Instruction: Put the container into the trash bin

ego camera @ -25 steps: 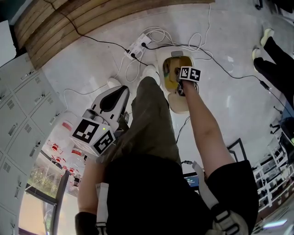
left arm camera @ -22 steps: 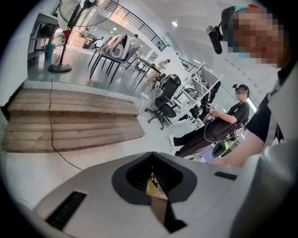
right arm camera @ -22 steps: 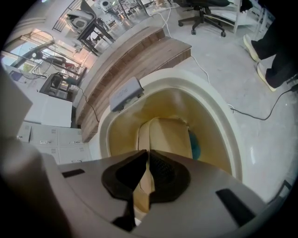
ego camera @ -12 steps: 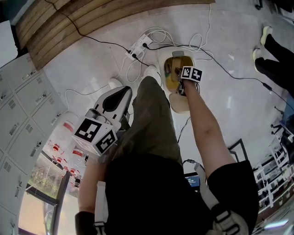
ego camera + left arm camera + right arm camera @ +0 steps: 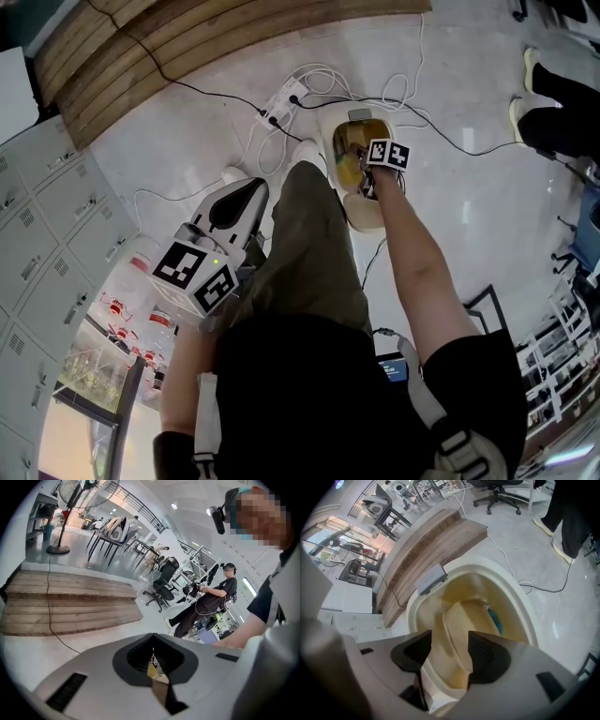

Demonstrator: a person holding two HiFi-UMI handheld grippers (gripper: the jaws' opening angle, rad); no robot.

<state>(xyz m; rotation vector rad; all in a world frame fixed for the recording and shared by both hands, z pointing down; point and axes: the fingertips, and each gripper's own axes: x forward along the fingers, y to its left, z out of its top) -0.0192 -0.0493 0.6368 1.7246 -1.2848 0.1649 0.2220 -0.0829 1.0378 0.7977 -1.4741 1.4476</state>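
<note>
A cream oval trash bin [image 5: 326, 139] stands on the floor ahead of my feet. In the right gripper view its rim [image 5: 520, 603] rings a yellow-lined inside where the beige container [image 5: 461, 623] lies, partly over something teal. My right gripper [image 5: 450, 641] hangs steeply down over the bin's mouth [image 5: 362, 171]. Its jaws are opening, the container shows between and below them, and the pads do not press on it. My left gripper [image 5: 242, 192] stays by my left thigh. Seen from its own camera, the left gripper [image 5: 152, 651] is shut with nothing in it.
A power strip [image 5: 281, 94] with white and black cables lies just beyond the bin. A wooden step [image 5: 187, 37] runs along the back, grey lockers [image 5: 37, 234] stand at the left. Another person's legs [image 5: 562, 122] are at the far right. Bottles [image 5: 141, 281] stand at my lower left.
Both grippers keep their places: the right over the bin's mouth, the left by my thigh. The whole head view has shifted slightly, so the bin sits a little higher in it.
</note>
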